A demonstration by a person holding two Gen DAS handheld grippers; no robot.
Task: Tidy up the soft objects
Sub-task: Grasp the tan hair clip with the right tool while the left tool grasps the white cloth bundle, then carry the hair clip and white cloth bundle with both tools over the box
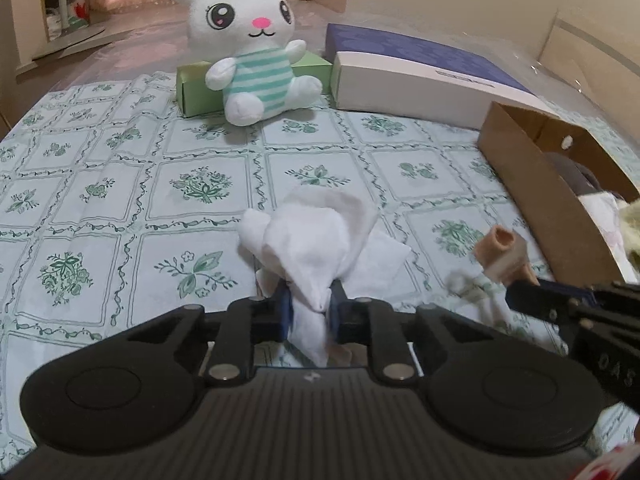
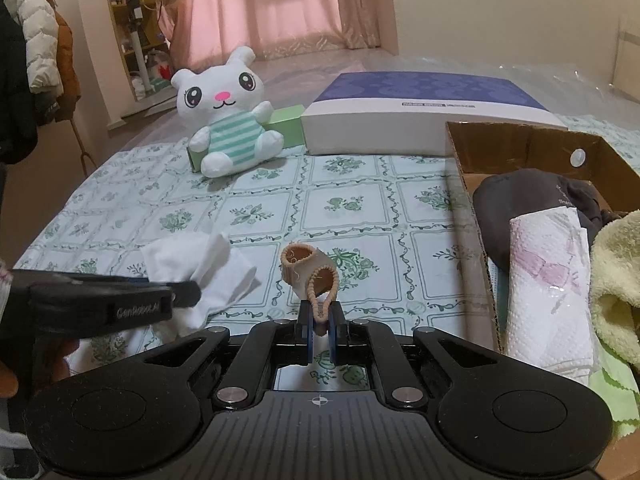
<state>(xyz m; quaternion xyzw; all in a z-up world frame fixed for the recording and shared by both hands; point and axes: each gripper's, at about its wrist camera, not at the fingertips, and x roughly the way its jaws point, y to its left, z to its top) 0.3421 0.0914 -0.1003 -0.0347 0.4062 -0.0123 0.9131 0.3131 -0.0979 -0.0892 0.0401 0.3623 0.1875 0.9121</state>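
White cloth [image 1: 316, 248] — floral tablecloth [image 1: 120, 184], pink curtains [image 2: 272, 4] behind

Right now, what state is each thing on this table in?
Left gripper: shut on white cloth, bunched.
Right gripper: shut on beige sock, lifted.
Plush bunny: sitting upright against green box.
Cardboard box: open, partly filled.
Blue-lidded box: closed.

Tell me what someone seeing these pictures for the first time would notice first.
Probably the white plush bunny in a striped shirt, sitting against a green box at the far side of the floral tablecloth. Nearer, the left tongs pinch a white cloth and the right tongs grip a small beige fabric piece. At the right stands a cardboard box.
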